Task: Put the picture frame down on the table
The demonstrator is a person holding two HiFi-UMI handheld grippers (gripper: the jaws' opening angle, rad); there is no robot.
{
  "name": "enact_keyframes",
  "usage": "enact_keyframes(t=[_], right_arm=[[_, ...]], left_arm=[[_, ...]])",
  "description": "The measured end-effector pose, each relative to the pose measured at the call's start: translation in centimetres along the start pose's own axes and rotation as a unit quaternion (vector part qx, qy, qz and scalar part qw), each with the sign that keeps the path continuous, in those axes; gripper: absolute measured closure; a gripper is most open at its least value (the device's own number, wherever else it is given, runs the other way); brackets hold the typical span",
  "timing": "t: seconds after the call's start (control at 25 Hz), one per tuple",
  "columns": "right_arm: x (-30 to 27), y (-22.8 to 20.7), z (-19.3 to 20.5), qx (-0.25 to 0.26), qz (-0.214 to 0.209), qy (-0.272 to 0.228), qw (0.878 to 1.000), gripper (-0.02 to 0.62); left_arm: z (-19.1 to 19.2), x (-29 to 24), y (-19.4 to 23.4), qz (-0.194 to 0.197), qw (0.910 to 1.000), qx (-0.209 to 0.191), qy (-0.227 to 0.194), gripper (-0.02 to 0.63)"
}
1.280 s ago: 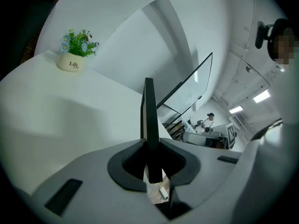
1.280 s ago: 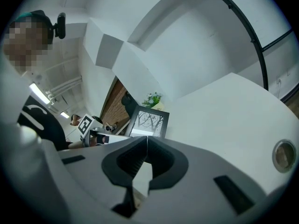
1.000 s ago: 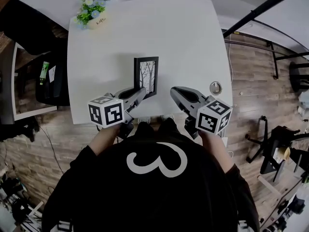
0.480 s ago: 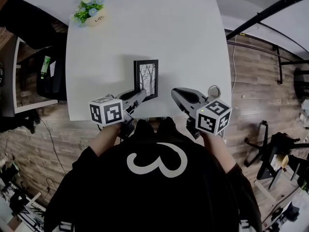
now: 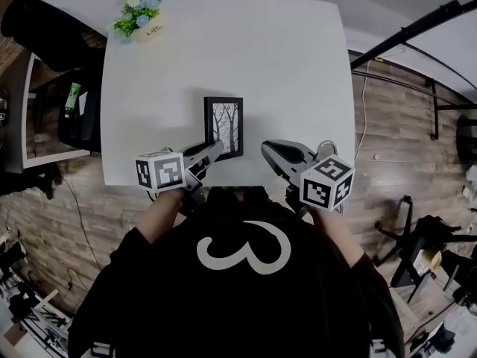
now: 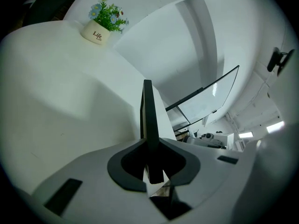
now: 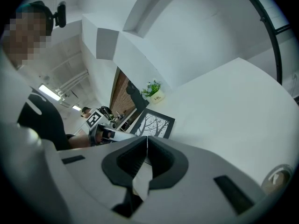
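Observation:
A black picture frame (image 5: 224,127) with a print of bare trees is near the front middle of the white table (image 5: 283,58). My left gripper (image 5: 215,150) is shut on its near left corner. In the left gripper view the frame (image 6: 148,120) runs edge-on between the jaws of that gripper (image 6: 152,164). The frame (image 7: 152,124) looks low and nearly flat over the tabletop; I cannot tell whether it touches. My right gripper (image 5: 266,149) hovers to the frame's right at the table's front edge, shut and holding nothing (image 7: 147,146).
A small white pot of flowers (image 5: 143,22) stands at the table's far left corner (image 6: 103,24). A small round object (image 5: 328,148) lies near the front right edge beside my right gripper. Dark chairs and a black stand surround the table on the wooden floor.
Both grippers have sunk a little and come nearer the table's front edge, the frame going with the left one. The left gripper has rolled slightly.

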State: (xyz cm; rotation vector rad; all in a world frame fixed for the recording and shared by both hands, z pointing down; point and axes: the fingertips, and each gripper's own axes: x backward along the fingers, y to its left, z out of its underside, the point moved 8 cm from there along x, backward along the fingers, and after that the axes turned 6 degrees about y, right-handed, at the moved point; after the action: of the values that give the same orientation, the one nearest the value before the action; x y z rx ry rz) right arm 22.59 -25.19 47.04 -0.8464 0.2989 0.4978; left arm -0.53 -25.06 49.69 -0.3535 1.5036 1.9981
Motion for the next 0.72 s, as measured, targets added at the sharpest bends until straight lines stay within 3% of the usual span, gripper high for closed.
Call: enact_keyframes(t=[0.32,0.72], right_arm=[[0.0,-1.2,-0.2,0.008,-0.015,0.009,1.000,0.572],[0.5,-1.9,-0.1,0.025,-0.027,0.022,0.999,0.572]], left_arm=[[-0.3,-0.2,0.4,-0.004,0.9987,0.039,-0.032,0.540],[0.2,-0.2,1.0,-0.050,0.9965,0.038,-0.056,0.540]])
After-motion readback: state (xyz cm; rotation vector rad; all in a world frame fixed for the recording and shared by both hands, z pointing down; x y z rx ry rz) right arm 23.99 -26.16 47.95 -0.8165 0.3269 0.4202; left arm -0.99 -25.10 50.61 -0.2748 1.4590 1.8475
